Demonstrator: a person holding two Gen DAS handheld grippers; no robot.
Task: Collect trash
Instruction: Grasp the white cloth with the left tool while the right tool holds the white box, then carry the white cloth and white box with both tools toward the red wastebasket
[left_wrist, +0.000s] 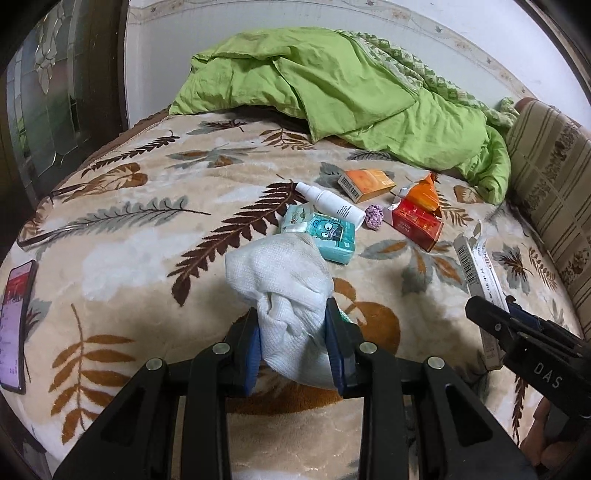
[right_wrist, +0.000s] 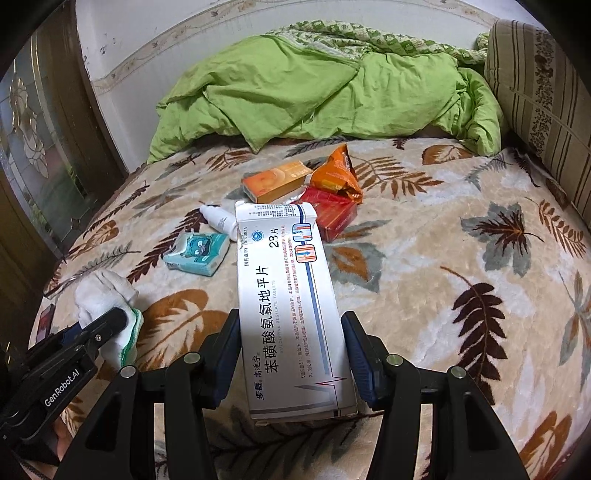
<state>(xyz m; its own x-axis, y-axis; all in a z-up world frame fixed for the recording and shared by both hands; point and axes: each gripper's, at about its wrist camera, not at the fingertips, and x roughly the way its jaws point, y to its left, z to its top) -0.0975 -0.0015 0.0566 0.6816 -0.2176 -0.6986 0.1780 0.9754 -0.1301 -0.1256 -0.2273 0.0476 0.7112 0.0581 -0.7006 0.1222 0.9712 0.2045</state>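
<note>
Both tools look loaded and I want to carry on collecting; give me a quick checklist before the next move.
1. Left tool grips white cloth: ok.
2. Right tool grips white medicine box: ok.
3. A tool free for another pickup: not ok, both full.
4. Trash left on the bed: not ok; orange box, red box, orange wrapper remain.
5. Bin or bag for dropping: cannot tell, none in view.
6. Phone away from trash: ok.

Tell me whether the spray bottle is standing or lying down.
Lying down. The spray bottle rests on its side on the blanket, its nozzle end pointing away from the tissue pack it rests against.
</note>
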